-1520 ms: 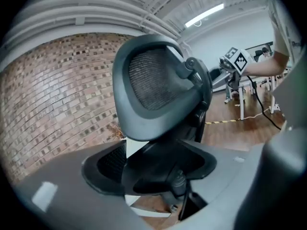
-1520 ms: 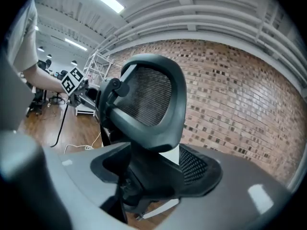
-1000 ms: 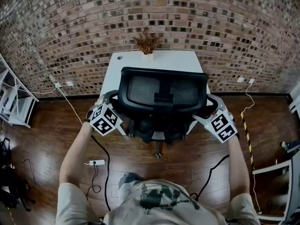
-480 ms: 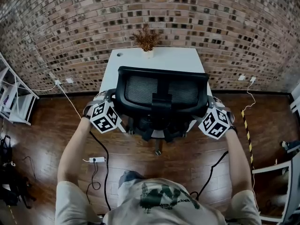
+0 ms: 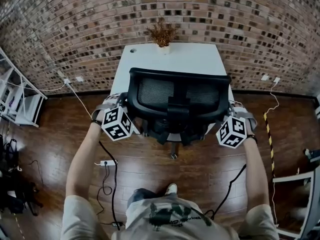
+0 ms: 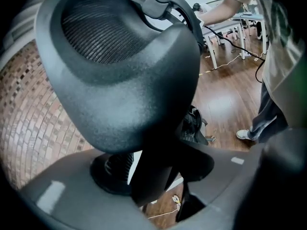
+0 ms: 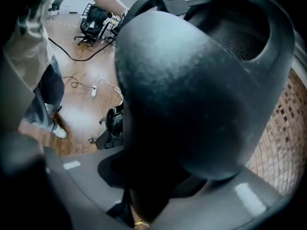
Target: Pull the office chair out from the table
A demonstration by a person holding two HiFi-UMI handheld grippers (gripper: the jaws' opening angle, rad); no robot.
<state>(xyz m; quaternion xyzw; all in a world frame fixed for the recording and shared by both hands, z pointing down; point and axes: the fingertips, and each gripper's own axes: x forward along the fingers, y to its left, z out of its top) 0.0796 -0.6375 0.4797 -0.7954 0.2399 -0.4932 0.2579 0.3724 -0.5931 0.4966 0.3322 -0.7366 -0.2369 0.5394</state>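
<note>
Brick wall (image 5: pixel 75 24) is backing the white table (image 5: pixel 200 59) in the head view, with the office chair (image 5: pixel 177 99) sitting tucked against it. In the left gripper view, the left gripper (image 6: pixel 163 195) has just been closing its jaws; they are straddling the backrest edge, not yet pinching. In the right gripper view, the right gripper (image 7: pixel 144 195), jaws also just closing, is clamping that frame. Both should be biting before pulling straight back over the wooden floor (image 5: pixel 190 169) and its cable (image 5: pixel 107 184).

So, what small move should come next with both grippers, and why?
Probably finish closing both before pulling. The left gripper and right gripper flank the office chair's backrest; their jaws have just been closing with its edges between them, but firm contact is unclear.
</note>
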